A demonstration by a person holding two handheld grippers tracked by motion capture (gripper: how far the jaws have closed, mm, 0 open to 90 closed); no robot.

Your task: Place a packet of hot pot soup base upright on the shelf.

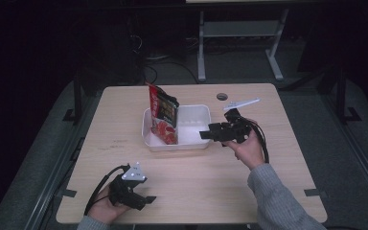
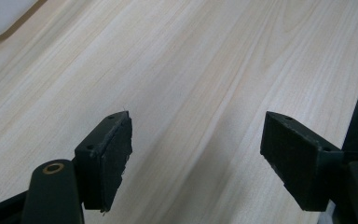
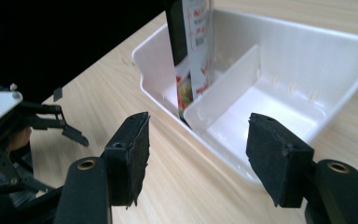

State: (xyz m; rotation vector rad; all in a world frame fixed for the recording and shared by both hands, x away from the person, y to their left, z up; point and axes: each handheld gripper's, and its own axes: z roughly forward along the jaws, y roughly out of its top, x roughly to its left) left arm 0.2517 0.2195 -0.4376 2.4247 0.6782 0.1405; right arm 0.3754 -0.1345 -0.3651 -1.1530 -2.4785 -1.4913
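At the near left of the table we see the left gripper held low in the person's left hand, its fingers spread wide with nothing between them but bare wood. Toward the middle stands a white bin, its long axis running across the table from left to right, with a thin divider splitting it into two compartments. In the left compartment a red snack packet stands on end, its long axis nearly upright, the top leaning slightly to the left and away from us. Just beside the bin's right end we find the right gripper, held in the right hand and pointing left at the bin; its fingers are also parted wide and hold nothing.
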